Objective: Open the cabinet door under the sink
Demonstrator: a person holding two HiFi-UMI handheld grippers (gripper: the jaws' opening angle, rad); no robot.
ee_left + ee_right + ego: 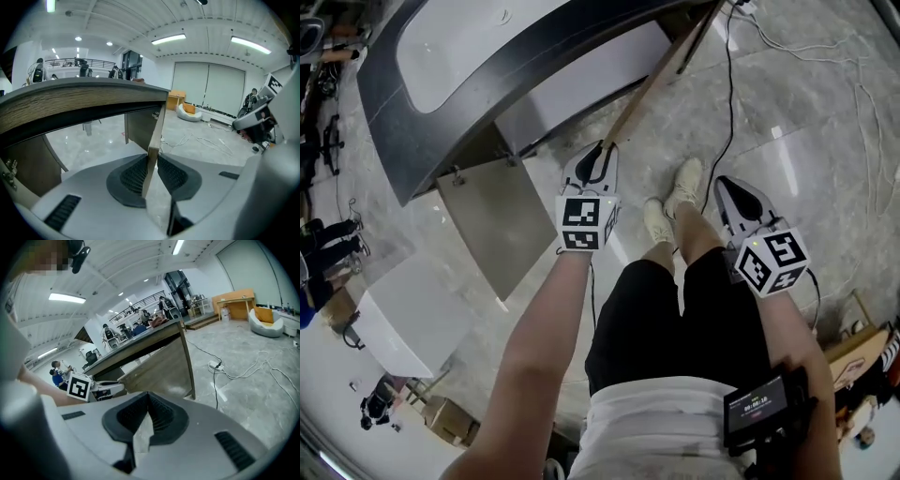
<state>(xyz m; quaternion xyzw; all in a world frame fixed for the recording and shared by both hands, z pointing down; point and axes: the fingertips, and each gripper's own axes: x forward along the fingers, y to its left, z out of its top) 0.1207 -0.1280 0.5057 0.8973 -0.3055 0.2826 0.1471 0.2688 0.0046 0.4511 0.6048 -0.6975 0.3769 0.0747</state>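
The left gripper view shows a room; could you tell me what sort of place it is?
Probably an open indoor lab or workshop hall: long ceiling strip lights, loose white cables on polished grey floor.

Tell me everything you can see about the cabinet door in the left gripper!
It is a thin, flat cabinet door of brownish wood-look board with a paler edge. It hangs upright under the sink counter, swung open over the floor. The left gripper pinches its free edge between its dark ribbed fingers.
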